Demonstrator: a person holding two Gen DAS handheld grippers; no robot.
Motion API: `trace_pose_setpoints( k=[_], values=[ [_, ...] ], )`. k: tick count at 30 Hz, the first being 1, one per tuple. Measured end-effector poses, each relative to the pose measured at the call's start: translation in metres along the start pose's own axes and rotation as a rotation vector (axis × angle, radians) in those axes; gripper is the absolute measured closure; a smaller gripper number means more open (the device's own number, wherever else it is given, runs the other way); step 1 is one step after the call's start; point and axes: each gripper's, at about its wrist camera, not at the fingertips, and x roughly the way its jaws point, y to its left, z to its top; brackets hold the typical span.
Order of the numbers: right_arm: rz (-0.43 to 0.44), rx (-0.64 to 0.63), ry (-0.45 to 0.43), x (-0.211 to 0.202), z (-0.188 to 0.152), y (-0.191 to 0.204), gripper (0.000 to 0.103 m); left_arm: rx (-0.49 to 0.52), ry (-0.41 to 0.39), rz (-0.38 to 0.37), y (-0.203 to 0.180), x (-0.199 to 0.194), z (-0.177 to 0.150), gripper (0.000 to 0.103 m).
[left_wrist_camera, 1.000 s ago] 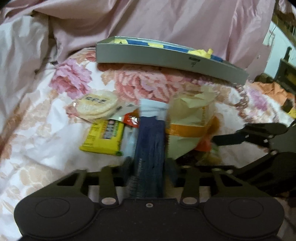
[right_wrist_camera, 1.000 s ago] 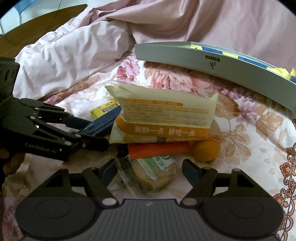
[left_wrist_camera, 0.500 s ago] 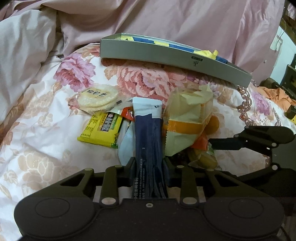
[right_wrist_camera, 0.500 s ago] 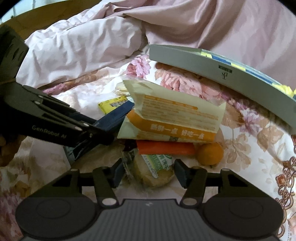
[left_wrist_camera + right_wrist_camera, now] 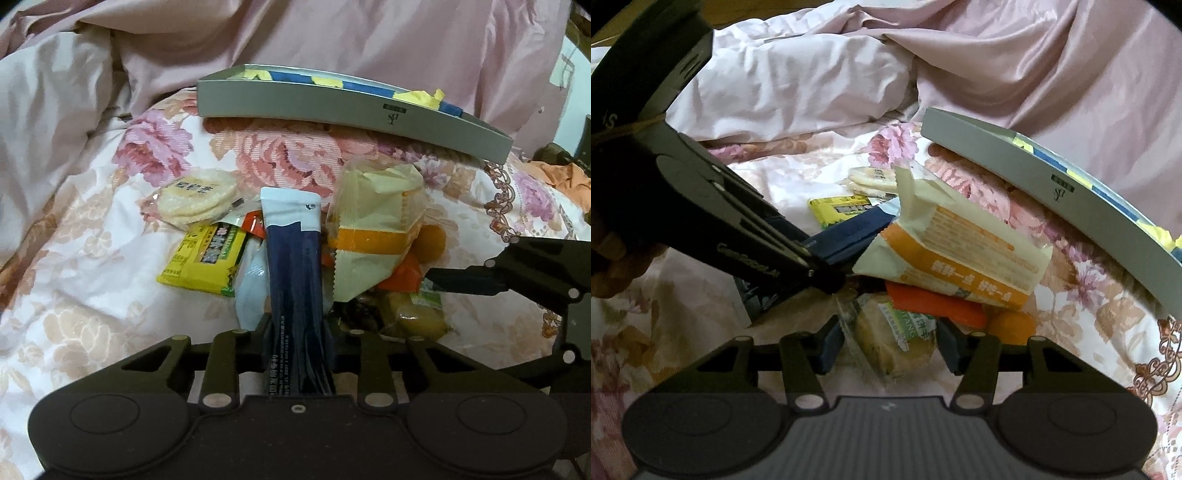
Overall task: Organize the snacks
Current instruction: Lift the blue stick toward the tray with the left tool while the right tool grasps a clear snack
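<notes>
My left gripper [image 5: 297, 325] is shut on a long dark-blue snack stick pack [image 5: 293, 273], held over a pile of snacks on the floral bedspread. The pack also shows in the right wrist view [image 5: 849, 236], with the left gripper [image 5: 827, 275] around its end. My right gripper [image 5: 890, 350] stands around a wrapped round pastry with a green label [image 5: 894, 339], fingers close at both sides; I cannot tell whether they press it. A cream-and-orange bag [image 5: 960, 251] lies on top of an orange-red stick [image 5: 934, 302] and a small orange ball [image 5: 1012, 326].
A grey box lid with blue and yellow packets [image 5: 351, 107] lies behind the pile, also in the right wrist view [image 5: 1052, 184]. A rice-cracker pack [image 5: 197, 195] and a yellow-green pack [image 5: 207, 258] lie left of the pile. A rumpled pink duvet [image 5: 997, 66] rises behind.
My right gripper has narrowed around the pastry and moved closer to it. My left gripper still holds the blue pack and has shifted slightly; the pile looks closer.
</notes>
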Motion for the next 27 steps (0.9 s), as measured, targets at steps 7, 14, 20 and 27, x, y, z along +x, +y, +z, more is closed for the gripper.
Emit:
trace_pose_setpoints(
  k=[7,14,20,27],
  values=[
    [-0.035,-0.103,-0.05,-0.014,-0.001,0.014,0.046,-0.086,-0.054,0.06,0.001,-0.023,-0.005,0.076],
    [-0.054,-0.16,-0.067,-0.02,-0.001,0.023,0.05,-0.19,-0.08,0.072,0.002,-0.039,-0.018,0.076],
    [-0.079,-0.215,-0.04,-0.016,-0.004,0.028,0.079,-0.175,-0.088,0.067,-0.008,-0.047,-0.022,0.076],
    [-0.106,-0.256,-0.049,-0.019,-0.008,0.034,0.08,-0.182,-0.116,0.069,-0.013,-0.059,-0.019,0.076]
  ],
)
